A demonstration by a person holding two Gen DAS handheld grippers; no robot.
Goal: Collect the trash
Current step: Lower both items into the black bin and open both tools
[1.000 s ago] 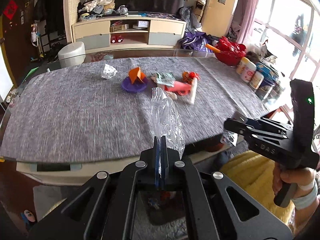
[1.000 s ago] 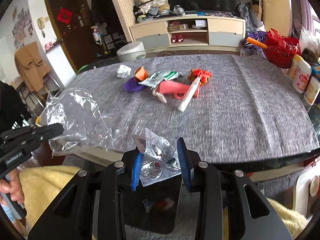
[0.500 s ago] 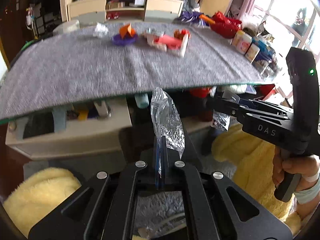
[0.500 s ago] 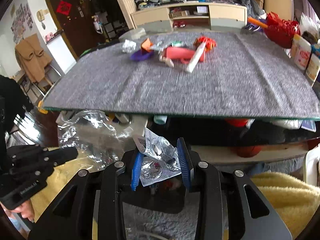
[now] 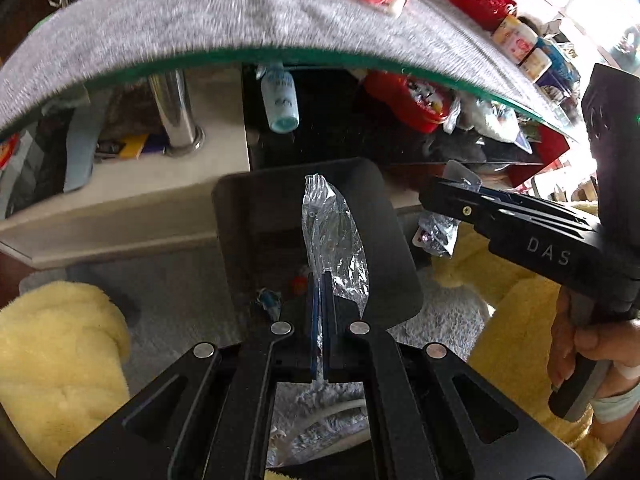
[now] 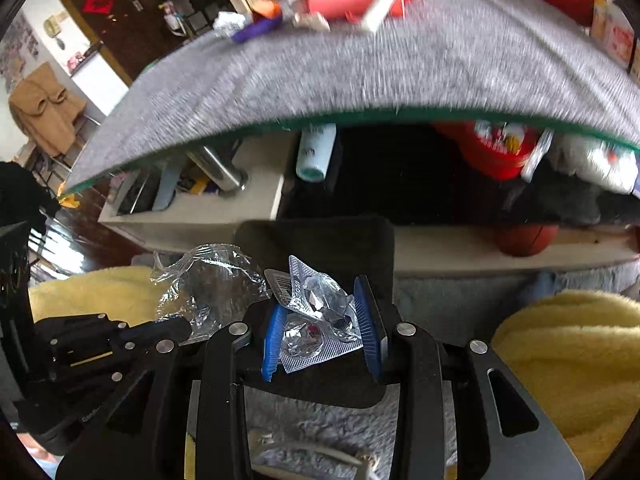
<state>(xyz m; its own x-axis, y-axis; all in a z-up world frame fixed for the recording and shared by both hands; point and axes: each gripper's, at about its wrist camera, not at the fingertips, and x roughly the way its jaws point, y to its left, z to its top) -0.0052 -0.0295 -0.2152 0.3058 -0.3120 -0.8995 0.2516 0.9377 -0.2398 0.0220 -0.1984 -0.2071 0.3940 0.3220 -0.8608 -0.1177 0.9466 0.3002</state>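
Left wrist view: my left gripper is pressed together on a clear plastic wrapper, which stands up from between the fingers. Directly below it sits a black bin, mouth facing up; a few small scraps lie at its bottom, one bluish, one red, too small to identify. My right gripper comes in from the right, tip over the bin's right rim, pinching a crumpled foil blister pack that hangs just outside that rim.

Right wrist view: blue pads clamp the blister pack on both sides, above the same bin. Left gripper is at lower left with the wrapper fanned out over the bin's left edge.

Desk edge runs overhead in both views, grey cloth on top; remaining litter is bunched at the far side. Under the desk: a shelf with a bottle and a red tub. Yellow fluffy fabric flanks the bin left and right; grey carpet around it.
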